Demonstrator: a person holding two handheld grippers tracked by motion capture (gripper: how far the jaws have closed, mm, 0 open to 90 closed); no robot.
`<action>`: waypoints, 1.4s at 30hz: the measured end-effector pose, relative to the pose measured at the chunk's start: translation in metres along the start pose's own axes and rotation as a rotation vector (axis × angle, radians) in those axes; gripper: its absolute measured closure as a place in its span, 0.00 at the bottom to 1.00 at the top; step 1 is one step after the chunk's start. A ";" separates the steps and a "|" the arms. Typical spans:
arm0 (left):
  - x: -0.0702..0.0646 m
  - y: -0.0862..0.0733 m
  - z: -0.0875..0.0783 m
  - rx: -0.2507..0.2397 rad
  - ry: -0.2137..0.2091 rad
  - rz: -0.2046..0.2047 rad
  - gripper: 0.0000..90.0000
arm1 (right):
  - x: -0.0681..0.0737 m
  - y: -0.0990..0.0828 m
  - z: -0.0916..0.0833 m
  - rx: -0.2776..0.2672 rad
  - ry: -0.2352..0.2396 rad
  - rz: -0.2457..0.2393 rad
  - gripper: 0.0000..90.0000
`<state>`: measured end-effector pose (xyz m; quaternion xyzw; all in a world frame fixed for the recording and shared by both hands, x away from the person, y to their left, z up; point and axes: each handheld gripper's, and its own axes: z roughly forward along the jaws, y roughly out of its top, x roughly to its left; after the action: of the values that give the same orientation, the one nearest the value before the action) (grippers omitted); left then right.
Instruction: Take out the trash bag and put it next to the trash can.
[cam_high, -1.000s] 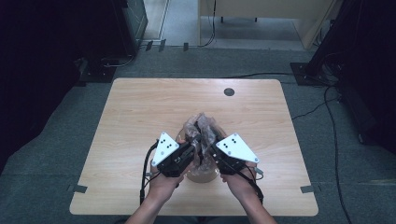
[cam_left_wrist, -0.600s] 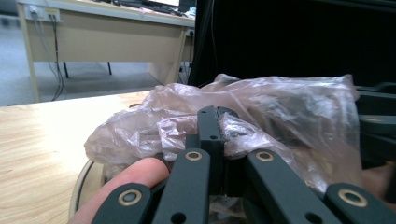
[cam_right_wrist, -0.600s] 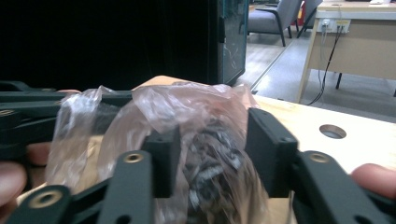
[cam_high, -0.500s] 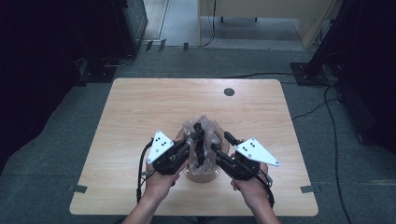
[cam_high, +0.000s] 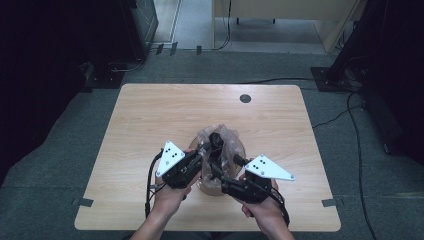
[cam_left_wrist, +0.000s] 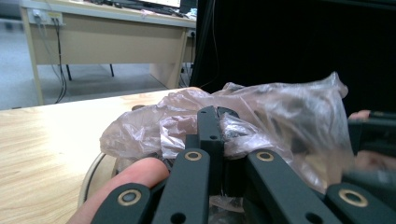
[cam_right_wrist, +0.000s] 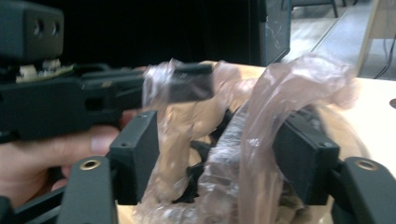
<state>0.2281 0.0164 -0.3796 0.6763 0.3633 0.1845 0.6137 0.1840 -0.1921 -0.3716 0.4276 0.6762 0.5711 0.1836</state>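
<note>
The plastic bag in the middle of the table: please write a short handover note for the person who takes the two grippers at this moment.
Left gripper: shut on the plastic bag, pinching a fold of film.
Right gripper: jaws have just been opening; bag film stands between them, but they do not press on it.
Things: the clear bag sits in a round container near the table's front edge, with dark items inside that I cannot identify.
Done: the left side of the bag is held.
Left: probably take a new grip with the right gripper and spread the bag.

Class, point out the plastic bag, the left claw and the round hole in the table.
plastic bag (cam_left_wrist: 285, 112), left gripper view, crinkled upper film
left claw (cam_left_wrist: 211, 122), left gripper view, shut fingertips
round hole (cam_high: 245, 98), high view, its dark middle
</note>
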 end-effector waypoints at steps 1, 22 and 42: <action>0.001 0.000 0.000 -0.002 0.002 0.000 0.99 | 0.002 -0.001 0.002 0.006 0.000 -0.005 0.34; 0.001 0.005 -0.008 -0.010 0.029 0.021 0.82 | 0.026 -0.024 0.028 0.069 -0.102 -0.162 0.94; 0.003 -0.005 -0.014 0.038 0.082 0.151 0.39 | 0.009 0.005 -0.012 -0.234 -0.216 -0.136 1.00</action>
<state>0.2192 0.0280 -0.3824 0.7051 0.3394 0.2510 0.5697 0.1721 -0.1929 -0.3611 0.4154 0.6087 0.5831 0.3420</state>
